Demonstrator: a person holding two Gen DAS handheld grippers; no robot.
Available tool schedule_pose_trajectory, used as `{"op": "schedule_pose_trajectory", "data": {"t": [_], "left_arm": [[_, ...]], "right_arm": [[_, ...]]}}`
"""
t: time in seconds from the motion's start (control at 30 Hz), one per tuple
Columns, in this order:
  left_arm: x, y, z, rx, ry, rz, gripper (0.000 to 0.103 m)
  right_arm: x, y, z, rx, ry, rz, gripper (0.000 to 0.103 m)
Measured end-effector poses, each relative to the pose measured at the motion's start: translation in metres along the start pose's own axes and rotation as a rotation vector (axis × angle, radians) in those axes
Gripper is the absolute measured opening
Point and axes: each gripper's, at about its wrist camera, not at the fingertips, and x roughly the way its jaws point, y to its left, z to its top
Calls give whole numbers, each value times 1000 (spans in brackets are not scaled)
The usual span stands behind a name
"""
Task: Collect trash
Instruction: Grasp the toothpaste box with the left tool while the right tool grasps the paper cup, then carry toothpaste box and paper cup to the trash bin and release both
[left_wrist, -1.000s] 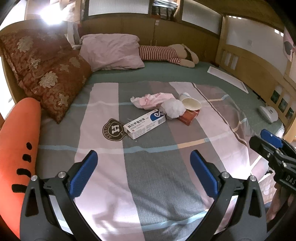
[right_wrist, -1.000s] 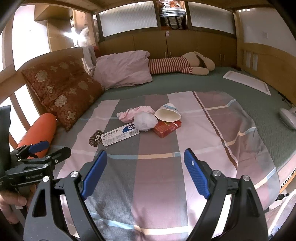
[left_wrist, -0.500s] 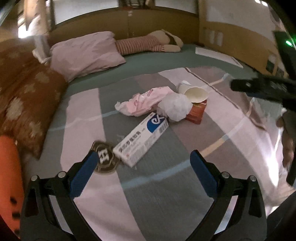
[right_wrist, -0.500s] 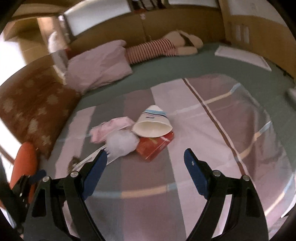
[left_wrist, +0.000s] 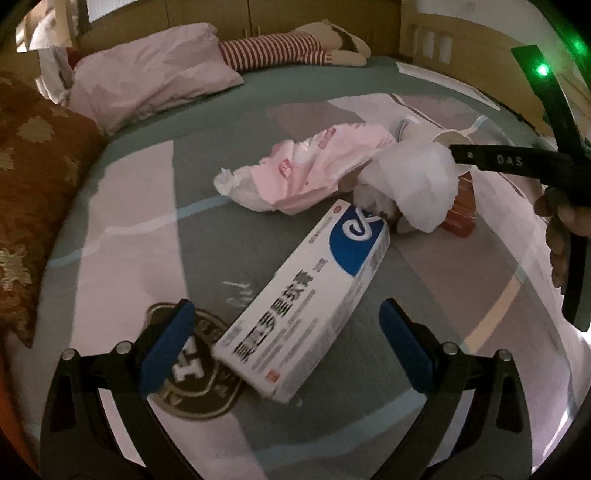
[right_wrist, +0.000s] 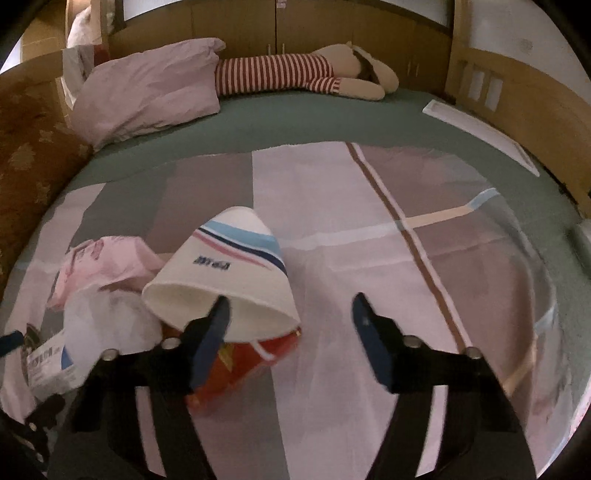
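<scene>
A pile of trash lies on the striped blanket (right_wrist: 332, 424). It holds a white-and-blue carton (left_wrist: 306, 295), a pink wrapper (left_wrist: 314, 166), a crumpled white tissue (left_wrist: 410, 184), a paper cup (right_wrist: 229, 266) on its side and a red box (right_wrist: 236, 369) under the cup. My left gripper (left_wrist: 286, 334) is open, and the carton's near end lies between its blue pads without touching them. My right gripper (right_wrist: 291, 328) is closing. Its left finger (right_wrist: 212, 332) is inside the cup's mouth, while the right finger stays clear of the cup's wall.
A pink pillow (right_wrist: 147, 88), a striped plush toy (right_wrist: 295, 72) and brown patterned cushions (left_wrist: 33, 177) lie at the head of the bed. A wooden frame (right_wrist: 535, 110) and a white board (right_wrist: 480, 129) border the right side. A hand (left_wrist: 565, 236) holds the right gripper.
Both grippers have come down and forward onto the trash pile. The left one now straddles the carton's end. The right jaws have narrowed, and one finger has entered the cup's mouth.
</scene>
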Motion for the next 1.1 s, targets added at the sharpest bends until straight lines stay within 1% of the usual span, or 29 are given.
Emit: {"op": "schedule_pose_trajectory", "data": {"t": [0.03,0.07,0.1,0.17,0.2,0.23,0.37,0.43,0.53,0.6,0.63,0.67,0.73,0.77,0.8,0.83,0.9,1.0,1.1], "left_arm": [[3,-2,1,6,2,-3,96],[6,-4,1,13,8,-12,84],[9,-7,2,26,25,-33,75],[8,-7,3,29,18,-60,51],[6,-6,3,18,17,-93,48],[5,-6,3,12,18,-108,43],[-19,-12,1,29,9,-135,41],[-41,-13,-1,47,-9,-139,41],[-91,-8,1,23,-62,-160,41],[-141,-2,2,-28,-143,-169,41],[-158,0,2,-51,-174,-167,41],[-182,3,-1,-91,-216,-170,41],[-221,7,-13,-162,-291,-168,41],[-232,6,-19,-187,-315,-158,41],[-245,6,-30,-227,-343,-136,41],[-251,6,-37,-250,-352,-121,42],[-261,7,-60,-318,-363,-82,42],[-264,11,-81,-386,-354,-62,42],[-262,8,-89,-380,-334,-52,42]], "right_arm": [[3,1,1,1,7,7,50],[5,2,1,-2,13,12,33],[3,1,0,1,12,16,15],[-7,-5,2,33,-2,25,9],[-10,-7,4,47,-7,31,7],[-17,-10,7,70,-15,48,7],[-51,-16,14,98,-63,96,7],[-81,-21,16,116,-98,131,7],[-122,-27,12,136,-142,185,7],[-151,-30,7,138,-178,221,7],[-167,-32,3,145,-194,245,7],[-178,-34,-1,152,-206,262,7],[-208,-39,-15,163,-243,303,7],[-218,-40,-20,161,-254,313,7],[-233,-40,-33,153,-269,329,7],[-240,-40,-40,150,-274,334,7],[-253,-37,-62,135,-274,346,7],[-264,-32,-93,119,-246,359,7],[-269,-28,-115,108,-208,366,7]]}}
